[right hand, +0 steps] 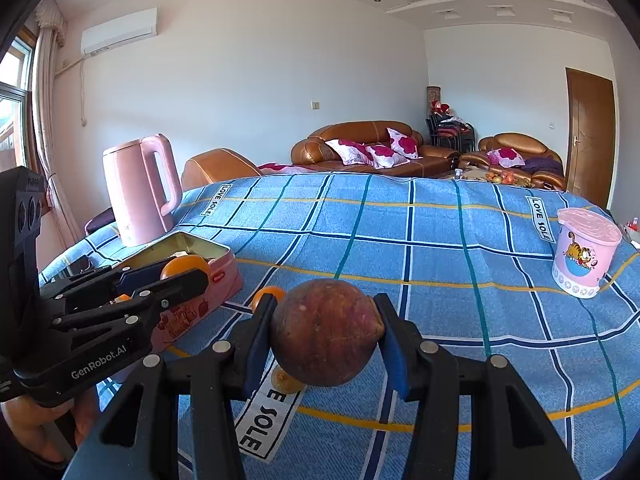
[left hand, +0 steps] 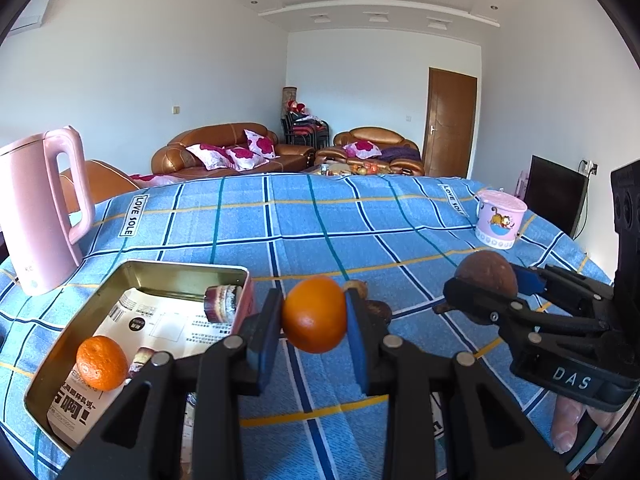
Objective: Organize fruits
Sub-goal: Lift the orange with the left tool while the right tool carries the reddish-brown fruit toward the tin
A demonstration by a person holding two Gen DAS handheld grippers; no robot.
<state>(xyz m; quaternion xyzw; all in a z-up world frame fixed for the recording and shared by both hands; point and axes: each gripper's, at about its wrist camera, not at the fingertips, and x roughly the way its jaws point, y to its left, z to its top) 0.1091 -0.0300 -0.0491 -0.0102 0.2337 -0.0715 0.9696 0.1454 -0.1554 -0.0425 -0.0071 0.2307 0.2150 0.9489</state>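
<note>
Two grippers are in my hands above a table spread with a blue checked cloth (left hand: 320, 232) that bears "LOVE SOLE" labels. Biggest on it is the pink electric kettle (left hand: 40, 208), standing upright at the far left corner. Next comes the open pink tin (left hand: 180, 272), just in front of the kettle on the left; its bottom is lined with printed paper, and a mandarin (left hand: 102, 362) lies in its near end with a small dark-and-cream wrapped piece (left hand: 222, 304) against the far wall. Over on the far right side stands a pink lidded cup with a cartoon cat (left hand: 498, 220), well apart from everything else.

My right gripper (right hand: 326, 332) is clamped on a brown, reddish round fruit (right hand: 326, 332), its blue pads pressing both sides and the fruit raised above the cloth; in the left wrist view it hangs to the right of my other tool. My left gripper (left hand: 314, 314) is squeezed almost fully together on an orange mandarin (left hand: 314, 314), held off the cloth just right of the tin's near corner.

Smaller still, a loose mandarin (right hand: 270, 294) sits on the cloth beside the tin, and a little yellowish fruit (right hand: 284, 380) lies under the brown one. Behind the held mandarin two small brownish fruits (left hand: 378, 308) rest on the cloth.
</note>
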